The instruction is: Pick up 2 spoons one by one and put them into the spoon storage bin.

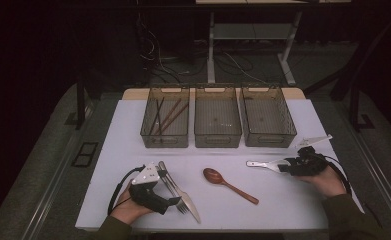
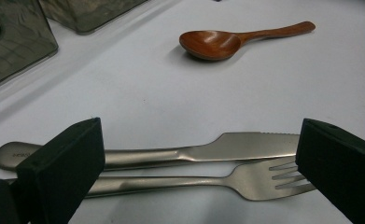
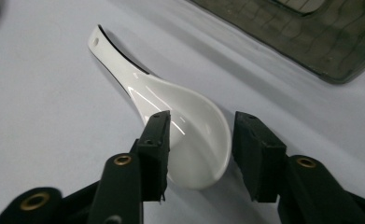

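Observation:
A white ceramic spoon [image 3: 171, 100] lies on the white table, its handle pointing away from my right gripper [image 3: 201, 121]. The jaws straddle the spoon's bowl: one pad sits at its rim, and a thin gap shows at the other. In the high view this gripper [image 1: 286, 167] is at the right, with the spoon [image 1: 263, 163] to its left. My left gripper [image 2: 201, 135] stands wide open over a steel knife [image 2: 217, 147] and fork [image 2: 245, 179] that lie side by side. From above, that gripper [image 1: 177, 199] is at the front left. A wooden spoon [image 1: 230, 185] lies between the two hands.
Three smoky clear bins stand in a row at the back of the table. The left bin [image 1: 165, 142] holds dark chopsticks [image 1: 169, 114]; the middle bin [image 1: 218, 141] and right bin [image 1: 269, 141] look empty. The wooden spoon [image 2: 231, 41] lies beyond the cutlery.

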A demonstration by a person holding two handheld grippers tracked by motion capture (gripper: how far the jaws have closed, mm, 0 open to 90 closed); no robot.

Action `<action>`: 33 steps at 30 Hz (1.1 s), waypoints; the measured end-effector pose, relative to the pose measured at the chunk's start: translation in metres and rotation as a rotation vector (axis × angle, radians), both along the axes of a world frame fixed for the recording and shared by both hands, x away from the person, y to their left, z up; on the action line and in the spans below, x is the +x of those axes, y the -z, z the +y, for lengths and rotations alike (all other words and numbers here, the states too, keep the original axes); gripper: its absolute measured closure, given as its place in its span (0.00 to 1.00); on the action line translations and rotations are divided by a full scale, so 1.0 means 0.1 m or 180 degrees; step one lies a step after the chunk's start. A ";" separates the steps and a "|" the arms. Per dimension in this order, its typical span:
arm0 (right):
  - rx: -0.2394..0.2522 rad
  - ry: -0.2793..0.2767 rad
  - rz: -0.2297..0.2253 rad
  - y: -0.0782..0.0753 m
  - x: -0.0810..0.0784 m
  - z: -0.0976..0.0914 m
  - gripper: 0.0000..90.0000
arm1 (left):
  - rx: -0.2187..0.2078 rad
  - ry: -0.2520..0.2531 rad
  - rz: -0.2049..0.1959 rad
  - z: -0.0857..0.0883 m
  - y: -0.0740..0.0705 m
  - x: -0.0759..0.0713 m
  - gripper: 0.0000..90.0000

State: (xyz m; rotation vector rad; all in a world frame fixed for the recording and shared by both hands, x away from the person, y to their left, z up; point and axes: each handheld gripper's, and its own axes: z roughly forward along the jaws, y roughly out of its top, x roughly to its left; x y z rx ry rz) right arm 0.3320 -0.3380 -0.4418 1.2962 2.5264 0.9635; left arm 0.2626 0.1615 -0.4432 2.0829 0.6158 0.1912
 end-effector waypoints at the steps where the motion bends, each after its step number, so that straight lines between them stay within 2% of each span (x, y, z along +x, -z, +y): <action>1: -0.0012 -0.0009 -0.0005 0.00 0.00 0.01 0.66 | 0.0001 0.0000 0.0001 0.00 0.00 0.00 0.01; 12: 0.0067 -0.0117 0.0099 0.00 0.00 -0.01 0.77 | 0.0007 0.0009 0.0006 0.00 0.00 0.00 0.01; 19: 0.0163 -0.0154 0.0112 0.00 -0.01 -0.05 0.85 | 0.0008 0.0013 0.0009 -0.01 0.00 0.00 0.01; 29: 0.0325 -0.0183 0.0155 0.01 0.00 -0.11 0.90 | 0.0004 0.0013 0.0013 -0.01 0.01 0.00 0.01; 33: 0.0321 -0.0185 0.0151 0.01 0.00 -0.11 0.91 | 0.0002 0.0006 0.0019 -0.01 0.01 0.00 0.01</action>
